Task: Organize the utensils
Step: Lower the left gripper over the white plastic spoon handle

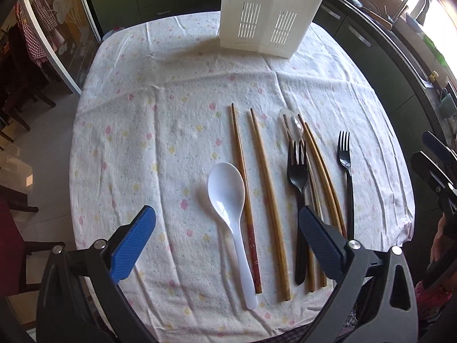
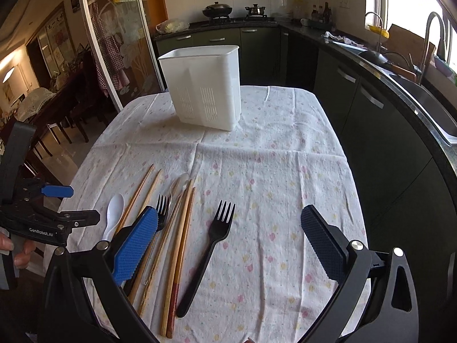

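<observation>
Utensils lie in a row on the flowered tablecloth (image 1: 142,148): a white spoon (image 1: 228,200), two wooden chopsticks (image 1: 265,200), a black fork (image 1: 298,200) over a clear spoon (image 1: 294,127) and more chopsticks (image 1: 322,177), and a second black fork (image 1: 347,177) (image 2: 211,245). A white slotted utensil holder (image 1: 265,20) (image 2: 205,88) stands at the far side. My left gripper (image 1: 225,234) hangs open above the white spoon and the two chopsticks. My right gripper (image 2: 228,243) is open over the lone black fork.
Dark green kitchen cabinets (image 2: 371,114) and a sink (image 2: 428,103) run along the right. A glass sliding door (image 2: 114,43) and dining chairs (image 2: 57,120) are to the left. The cloth between the utensils and the holder is bare.
</observation>
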Demonstrator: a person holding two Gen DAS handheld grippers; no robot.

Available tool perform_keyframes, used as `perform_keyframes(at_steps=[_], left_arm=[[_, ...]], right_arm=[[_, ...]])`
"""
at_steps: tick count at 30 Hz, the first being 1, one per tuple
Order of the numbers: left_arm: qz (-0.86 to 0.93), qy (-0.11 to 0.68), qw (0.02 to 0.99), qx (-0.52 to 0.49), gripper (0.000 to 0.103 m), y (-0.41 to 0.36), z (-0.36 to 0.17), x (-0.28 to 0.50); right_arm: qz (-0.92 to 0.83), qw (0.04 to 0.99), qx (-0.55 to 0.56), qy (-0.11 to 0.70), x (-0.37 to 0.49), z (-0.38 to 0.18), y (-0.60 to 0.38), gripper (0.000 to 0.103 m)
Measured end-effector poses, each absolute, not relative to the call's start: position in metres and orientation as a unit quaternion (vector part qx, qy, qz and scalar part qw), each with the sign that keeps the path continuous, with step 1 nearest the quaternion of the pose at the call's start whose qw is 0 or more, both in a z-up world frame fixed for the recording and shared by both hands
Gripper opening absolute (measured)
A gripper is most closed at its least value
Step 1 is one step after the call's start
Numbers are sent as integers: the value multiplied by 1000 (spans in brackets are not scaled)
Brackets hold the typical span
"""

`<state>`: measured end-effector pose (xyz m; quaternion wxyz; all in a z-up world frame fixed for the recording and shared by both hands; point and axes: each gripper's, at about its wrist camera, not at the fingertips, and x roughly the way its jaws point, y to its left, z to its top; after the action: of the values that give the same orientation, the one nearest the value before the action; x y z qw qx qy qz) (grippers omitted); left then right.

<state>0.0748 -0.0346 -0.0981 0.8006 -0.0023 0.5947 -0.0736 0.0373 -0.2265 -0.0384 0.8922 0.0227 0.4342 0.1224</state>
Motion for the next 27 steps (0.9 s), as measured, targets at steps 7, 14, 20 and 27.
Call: perform_keyframes(at_steps=[7,14,20,27], left_arm=[[-66,644,760,-55,47,-24,-125,92],[-55,643,761,-68,42,-17,-129,109],[-66,662,742,-87,29,-15,-144,121],[-92,670,731,-94,14,-25,-147,119]], right_arm=[[136,889,19,436,34,-42,-217,99],[139,890,13,434,33,-41,-213,99],[144,890,11,432,33,-40,-211,99],[145,889,10,435,34,-43,-208,99]])
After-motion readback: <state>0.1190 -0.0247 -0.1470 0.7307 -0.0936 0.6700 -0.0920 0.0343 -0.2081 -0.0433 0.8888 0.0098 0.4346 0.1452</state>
